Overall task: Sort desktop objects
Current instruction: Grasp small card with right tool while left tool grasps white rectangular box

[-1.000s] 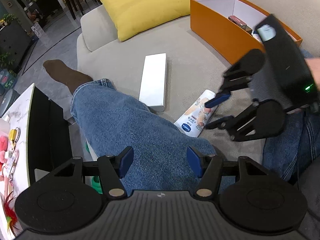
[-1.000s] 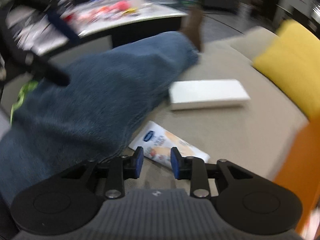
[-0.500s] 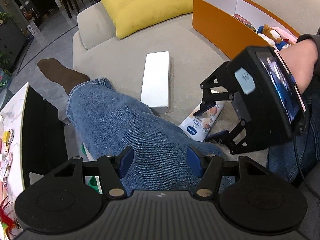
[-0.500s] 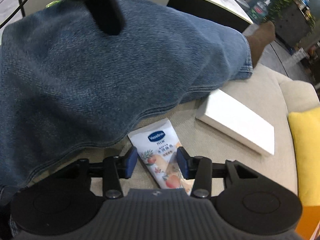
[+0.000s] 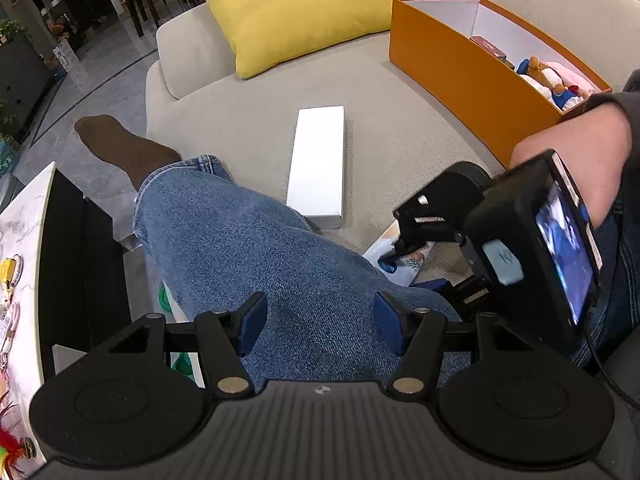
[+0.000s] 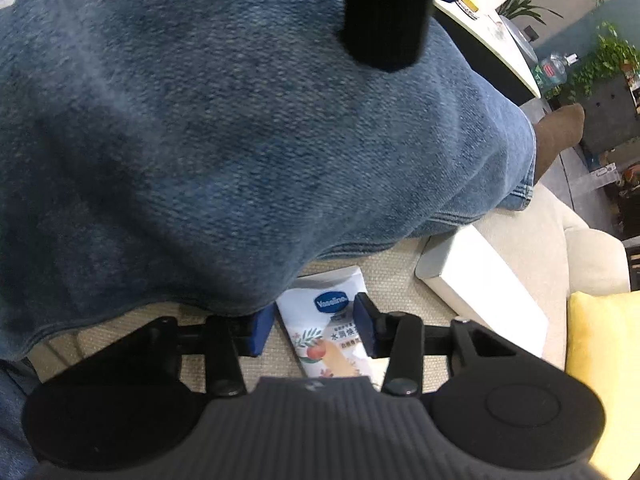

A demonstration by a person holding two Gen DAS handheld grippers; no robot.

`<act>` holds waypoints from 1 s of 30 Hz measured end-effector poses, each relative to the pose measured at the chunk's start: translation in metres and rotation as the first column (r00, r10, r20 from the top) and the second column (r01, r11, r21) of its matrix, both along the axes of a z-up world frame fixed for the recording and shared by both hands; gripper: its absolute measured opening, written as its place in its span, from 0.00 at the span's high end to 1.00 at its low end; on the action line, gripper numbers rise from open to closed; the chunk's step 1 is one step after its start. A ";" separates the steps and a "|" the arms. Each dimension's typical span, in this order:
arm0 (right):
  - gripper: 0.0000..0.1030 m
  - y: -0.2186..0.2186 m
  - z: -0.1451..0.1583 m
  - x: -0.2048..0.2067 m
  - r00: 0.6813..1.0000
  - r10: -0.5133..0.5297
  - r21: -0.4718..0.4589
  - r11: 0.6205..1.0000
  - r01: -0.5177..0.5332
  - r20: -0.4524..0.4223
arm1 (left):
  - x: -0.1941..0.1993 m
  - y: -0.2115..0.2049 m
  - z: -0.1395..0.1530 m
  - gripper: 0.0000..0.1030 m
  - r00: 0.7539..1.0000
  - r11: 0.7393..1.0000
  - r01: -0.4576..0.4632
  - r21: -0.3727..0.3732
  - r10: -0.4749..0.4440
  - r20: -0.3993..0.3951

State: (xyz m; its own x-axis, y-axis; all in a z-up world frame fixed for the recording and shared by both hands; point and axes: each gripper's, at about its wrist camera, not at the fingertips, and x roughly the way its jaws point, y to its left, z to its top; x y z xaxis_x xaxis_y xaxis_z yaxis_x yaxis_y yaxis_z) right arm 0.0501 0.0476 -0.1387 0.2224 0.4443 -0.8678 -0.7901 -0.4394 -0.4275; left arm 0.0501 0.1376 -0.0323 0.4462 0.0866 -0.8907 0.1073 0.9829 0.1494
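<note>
The person sits on a beige sofa with one jeans-clad leg stretched across the cushion; the right gripper is lowered to the seat, its blue pads either side of a white Vaseline tube that lies flat on the fabric; the right-hand pad looks to touch the tube's edge, while a sliver of cushion shows between the left-hand pad and the tube, so the gripper is spread around it rather than clenched on it. The tube's flat crimped end lies just beside the hem of the denim, with the leg bulging over that side and leaving little room there; toward the other side the cushion is bare as far as a long white box, which lies near but apart from the tube.

From the left wrist view, the left gripper hangs above the thigh, released and holding nothing, its pads well apart. Beyond the knee the white box lies lengthwise on the seat, its near end just beside the leg; open beige cushion runs from it to the yellow pillow at the back and to the orange box on the right, whose open top shows a few small items at its near end. At the left edge a white marble tabletop carries small trinkets.
</note>
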 end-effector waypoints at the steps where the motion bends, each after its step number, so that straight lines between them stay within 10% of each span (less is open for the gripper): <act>1: 0.70 -0.001 0.000 -0.003 1.000 0.004 0.005 1.000 -0.004 0.013 | 0.000 0.000 0.000 0.32 1.000 1.000 -0.002 0.001 0.002 0.001; 16: 0.96 -0.027 0.066 0.034 0.961 -0.268 0.223 0.935 0.276 -0.065 | 0.000 -0.005 0.009 0.32 0.999 1.000 -0.010 -0.003 0.010 0.041; 30: 0.95 -0.112 0.101 0.070 0.727 -0.600 0.186 0.714 0.675 -0.334 | 0.029 -0.039 0.009 0.32 0.998 0.999 0.039 -0.035 -0.037 0.057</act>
State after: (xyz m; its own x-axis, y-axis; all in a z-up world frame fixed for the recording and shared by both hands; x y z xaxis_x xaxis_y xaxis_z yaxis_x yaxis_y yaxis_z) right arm 0.1206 -0.0646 -0.0373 0.3519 0.4968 -0.7933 -0.9249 0.3152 -0.2128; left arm 0.0795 0.0983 -0.0233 0.4978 0.0364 -0.8665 0.1373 0.9832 0.1202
